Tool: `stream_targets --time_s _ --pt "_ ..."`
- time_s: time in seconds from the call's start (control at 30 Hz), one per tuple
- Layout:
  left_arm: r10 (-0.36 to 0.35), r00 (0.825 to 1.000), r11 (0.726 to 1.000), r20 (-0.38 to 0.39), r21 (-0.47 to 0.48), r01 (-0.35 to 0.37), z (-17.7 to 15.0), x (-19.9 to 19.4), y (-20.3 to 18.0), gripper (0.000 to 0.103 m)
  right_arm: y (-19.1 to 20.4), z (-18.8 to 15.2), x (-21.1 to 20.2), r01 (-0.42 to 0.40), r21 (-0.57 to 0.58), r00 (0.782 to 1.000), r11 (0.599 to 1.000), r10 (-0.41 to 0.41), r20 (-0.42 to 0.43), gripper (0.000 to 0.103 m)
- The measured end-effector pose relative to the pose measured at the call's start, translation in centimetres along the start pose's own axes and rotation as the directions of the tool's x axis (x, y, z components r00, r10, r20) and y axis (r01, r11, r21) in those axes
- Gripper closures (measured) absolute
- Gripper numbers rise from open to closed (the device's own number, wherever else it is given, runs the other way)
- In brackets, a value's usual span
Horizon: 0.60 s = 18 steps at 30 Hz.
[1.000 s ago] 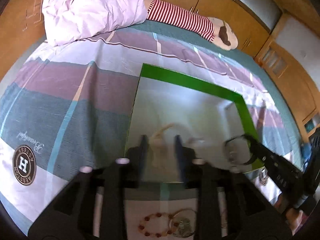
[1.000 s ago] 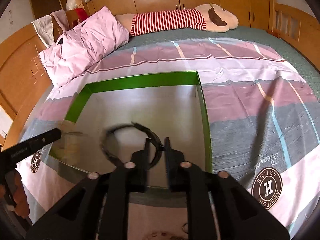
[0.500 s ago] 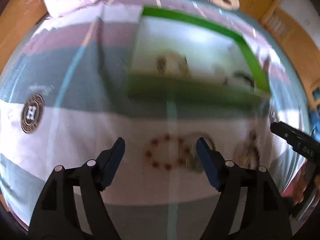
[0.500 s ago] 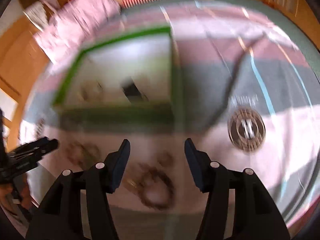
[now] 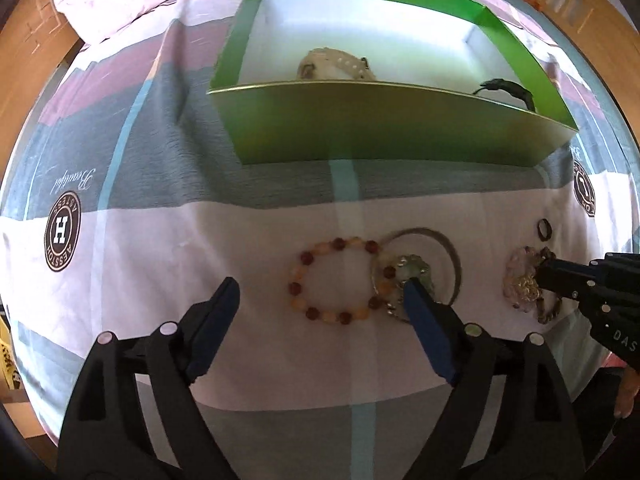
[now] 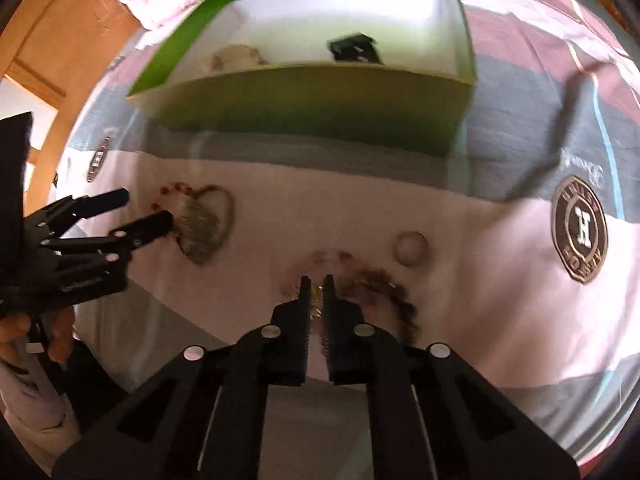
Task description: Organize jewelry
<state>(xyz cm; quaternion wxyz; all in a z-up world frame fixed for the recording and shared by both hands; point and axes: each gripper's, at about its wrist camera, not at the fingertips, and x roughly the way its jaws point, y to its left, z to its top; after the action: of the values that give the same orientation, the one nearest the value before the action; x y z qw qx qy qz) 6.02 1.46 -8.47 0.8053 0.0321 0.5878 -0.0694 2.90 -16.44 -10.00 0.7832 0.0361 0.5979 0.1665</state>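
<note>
The beaded bracelet (image 5: 335, 280) lies limp on the bed just before the green box (image 5: 384, 128); we judge it light, floppy, best pinched across one strand. Our left claw (image 5: 320, 294) is opening around it, while our right claw (image 6: 317, 282) is pinched together on a pale bead cluster (image 5: 520, 282).

Hidden or unclear, as I see it:

- Green box (image 5: 384, 128): near wall hides the lower part of the pale bracelet (image 5: 334, 65) and most of the black band (image 5: 508, 90) inside.
- Right wrist view: smeared by motion; the dark item in the box (image 6: 354, 50) I cannot identify.
- Right gripper (image 6: 317, 284): closed on a small gold-toned piece; too blurred to name.
- Left gripper (image 5: 320, 296): one finger (image 5: 424, 316) covers part of the green pendant (image 5: 412, 270).
- Small ring (image 5: 545, 229): too small for detail.
</note>
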Motion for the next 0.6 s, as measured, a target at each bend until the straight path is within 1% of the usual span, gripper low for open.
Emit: stream_targets --time_s 0.1,0.17,0.2,0.23,0.3,0.37,0.43,0.5,0.53,0.57,0.6 --pt "0.025 1.0 0.998 0.004 -0.051 -0.024 -0.7 0.4 1.0 0.017 -0.3 0.2 -0.8 0.055 0.001 0.998 0.998 -0.055 0.038 0.097" --pt "0.054 0.998 0.995 0.009 -0.081 -0.053 -1.4 0.5 1.6 0.017 -1.7 0.6 -1.5 0.118 0.024 0.992 0.993 -0.119 0.042 0.091" --pt "0.068 0.998 0.993 0.01 -0.092 -0.067 -1.7 0.5 1.9 0.017 -2.2 0.4 -1.9 0.147 0.025 0.988 0.989 -0.148 0.039 0.078" --pt "0.076 0.997 0.992 0.01 -0.098 -0.075 -2.0 0.4 2.0 0.017 -2.7 0.1 -2.3 0.159 0.018 0.986 0.987 -0.16 0.037 0.065" --pt "0.086 0.996 0.991 0.015 -0.102 -0.084 -2.0 0.2 2.1 0.017 -3.4 -0.7 -2.3 0.161 -0.001 0.987 0.987 -0.161 0.013 0.056" --pt "0.076 0.997 0.993 0.026 -0.098 -0.073 -1.6 -0.1 2.1 0.016 -4.5 -1.6 -1.6 0.162 -0.002 0.986 0.987 -0.162 -0.039 0.056" --pt "0.073 0.997 0.993 0.033 -0.095 -0.07 -1.3 -0.3 2.1 0.015 -4.4 -1.9 0.3 0.199 -0.016 0.976 0.98 -0.2 -0.089 0.056" --pt "0.08 0.996 0.994 0.033 -0.084 -0.076 -1.0 -0.3 2.0 0.014 -3.6 -1.8 1.1 0.212 -0.038 0.973 0.976 -0.215 -0.087 0.058" --pt "0.083 0.996 0.994 0.029 -0.077 -0.08 -1.0 -0.3 2.0 0.014 -3.2 -1.6 1.1 0.208 -0.049 0.975 0.977 -0.212 -0.074 0.068" --pt "0.082 0.996 0.994 0.027 -0.074 -0.08 -1.0 -0.3 2.0 0.014 -2.6 -1.3 1.0 0.185 -0.055 0.981 0.981 -0.188 -0.058 0.076" --pt "0.078 0.996 0.994 0.029 -0.075 -0.076 -1.0 -0.3 2.1 0.014 -2.2 -1.0 0.8 0.161 -0.052 0.986 0.986 -0.163 -0.04 0.092"
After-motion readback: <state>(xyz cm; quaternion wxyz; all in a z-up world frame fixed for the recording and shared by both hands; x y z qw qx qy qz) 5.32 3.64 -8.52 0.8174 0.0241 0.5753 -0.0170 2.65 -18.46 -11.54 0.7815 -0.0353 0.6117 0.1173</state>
